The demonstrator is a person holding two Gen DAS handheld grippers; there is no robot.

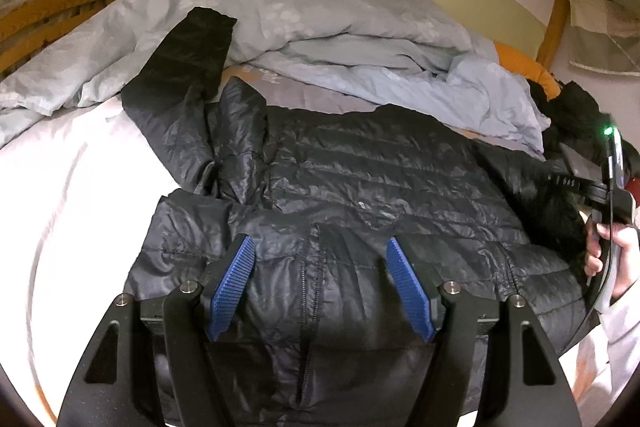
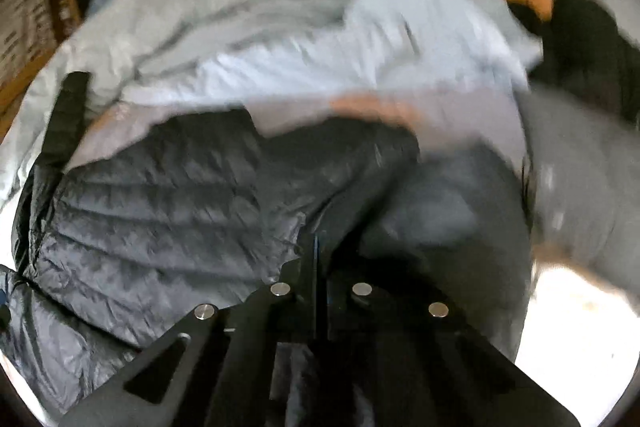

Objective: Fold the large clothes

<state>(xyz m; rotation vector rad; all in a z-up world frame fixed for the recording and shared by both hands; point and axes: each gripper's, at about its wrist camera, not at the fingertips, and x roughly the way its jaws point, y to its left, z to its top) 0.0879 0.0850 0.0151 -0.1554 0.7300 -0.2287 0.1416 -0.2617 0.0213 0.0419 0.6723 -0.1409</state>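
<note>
Under my jaws is a bed (image 1: 60, 207) with a white sheet. A black puffer jacket (image 1: 360, 179) lies spread on it, a rumpled pale blue duvet (image 1: 300, 19) heaped just beyond, touching the jacket's far edge.

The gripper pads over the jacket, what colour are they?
Blue, with a ribbed texture; the pads show best in the left wrist view.

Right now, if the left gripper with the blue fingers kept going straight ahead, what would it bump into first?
Probably the black puffy jacket. The left gripper is open, right over the jacket's zipper, and the jacket fills the way ahead. The crumpled blue duvet lies beyond it. Depth is hard to judge.
</note>
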